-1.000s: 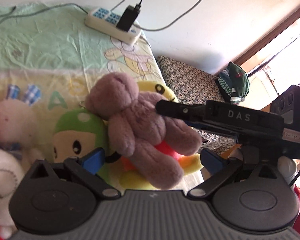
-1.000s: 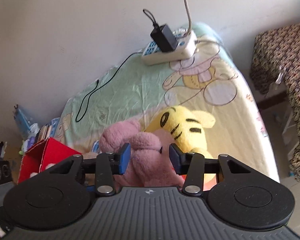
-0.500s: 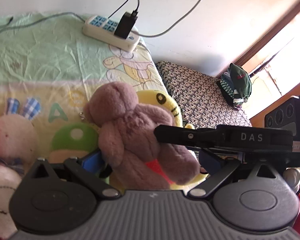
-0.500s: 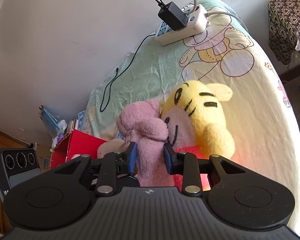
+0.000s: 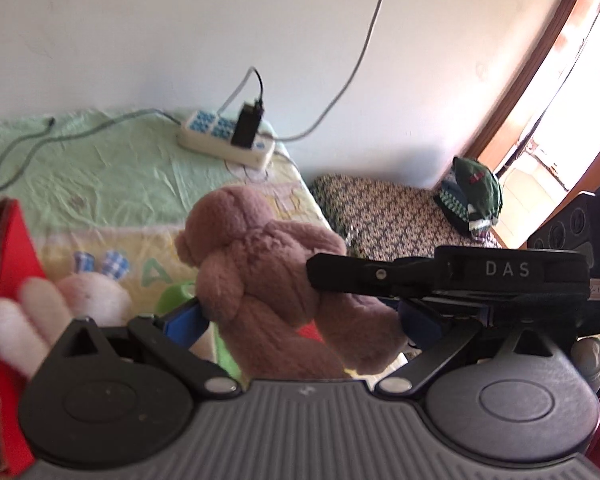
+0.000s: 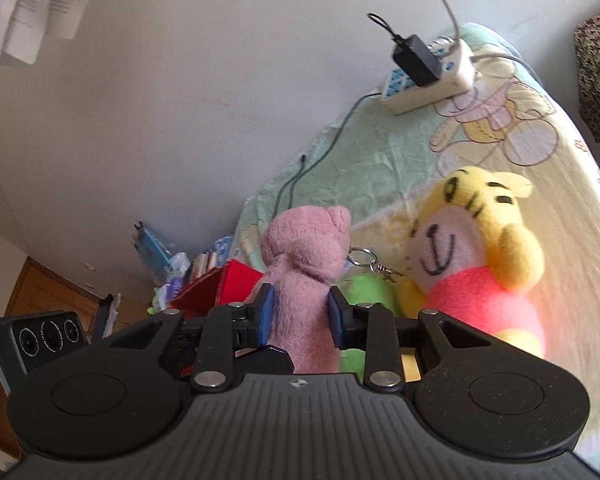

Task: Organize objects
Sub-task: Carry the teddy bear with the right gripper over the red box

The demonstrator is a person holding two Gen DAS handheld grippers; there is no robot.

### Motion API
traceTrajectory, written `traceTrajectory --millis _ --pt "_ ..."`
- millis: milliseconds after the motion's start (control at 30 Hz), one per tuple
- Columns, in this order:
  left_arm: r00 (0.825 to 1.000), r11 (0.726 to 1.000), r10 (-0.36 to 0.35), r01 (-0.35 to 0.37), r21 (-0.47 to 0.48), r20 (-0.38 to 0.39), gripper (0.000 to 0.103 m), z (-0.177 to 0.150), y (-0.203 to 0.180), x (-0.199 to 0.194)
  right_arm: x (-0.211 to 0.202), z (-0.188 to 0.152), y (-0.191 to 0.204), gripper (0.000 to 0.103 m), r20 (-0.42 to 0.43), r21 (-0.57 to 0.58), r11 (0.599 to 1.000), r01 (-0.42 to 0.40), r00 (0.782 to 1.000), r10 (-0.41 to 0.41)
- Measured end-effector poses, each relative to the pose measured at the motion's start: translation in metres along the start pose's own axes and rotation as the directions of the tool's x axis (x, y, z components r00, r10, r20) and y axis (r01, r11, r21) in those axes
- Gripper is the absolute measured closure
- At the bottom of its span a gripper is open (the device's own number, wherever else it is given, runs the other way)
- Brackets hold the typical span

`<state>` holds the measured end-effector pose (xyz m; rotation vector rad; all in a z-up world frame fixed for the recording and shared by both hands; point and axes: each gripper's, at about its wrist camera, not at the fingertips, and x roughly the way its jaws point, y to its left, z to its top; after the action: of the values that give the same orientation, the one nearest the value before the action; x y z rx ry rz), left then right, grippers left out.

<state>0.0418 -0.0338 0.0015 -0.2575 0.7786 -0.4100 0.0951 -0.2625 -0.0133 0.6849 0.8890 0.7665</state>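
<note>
- Clamping the pink bear (image 6: 300,276), the right gripper (image 6: 299,317) has lifted it off the bedsheet (image 6: 380,148), clear of the yellow plush (image 6: 476,256).
- Left gripper (image 5: 300,324) stays wide, empty.
- Red box (image 5: 14,280) now near; likely destination.

Left tongs (image 5: 300,322): dark grey ribbed housing, two round black caps flanking it, black linkage arms with silver rivets, blue pads on the fingertips (image 5: 184,318).

Right tongs (image 6: 300,316): same build; ribbed grey housing with a small white emblem, black arms, four silver rivets, blue pads. Seen side-on from the left wrist camera: flat black bar lettered "DAS" in white, one silver screw, black camera block with three round lenses behind.
</note>
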Motion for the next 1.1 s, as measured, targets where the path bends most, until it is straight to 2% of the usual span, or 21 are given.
traceTrajectory --millis 267,500,733,1100 --pt "0.99 0.997 0.077 -0.078 0.0 0.12 0.004 -0.005 0.022 -0.063 0.024 -0.015 0.056 0.072 -0.008 -0.082 0.993 -0.085 0.996 0.084" --pt "0.977 0.991 0.137 -0.136 -0.02 0.165 0.004 -0.007 0.07 -0.112 0.074 -0.033 0.104 0.072 -0.036 -0.117 0.984 -0.135 0.991 0.132" --pt "0.975 0.988 0.154 -0.153 -0.016 0.159 0.004 -0.005 0.13 -0.146 0.126 -0.06 0.143 0.072 -0.03 -0.145 0.982 -0.122 0.992 0.119" --pt "0.98 0.984 0.178 -0.18 0.015 0.089 0.004 -0.016 0.208 -0.163 0.187 -0.095 0.164 0.072 -0.043 -0.098 0.993 -0.071 0.997 0.067"
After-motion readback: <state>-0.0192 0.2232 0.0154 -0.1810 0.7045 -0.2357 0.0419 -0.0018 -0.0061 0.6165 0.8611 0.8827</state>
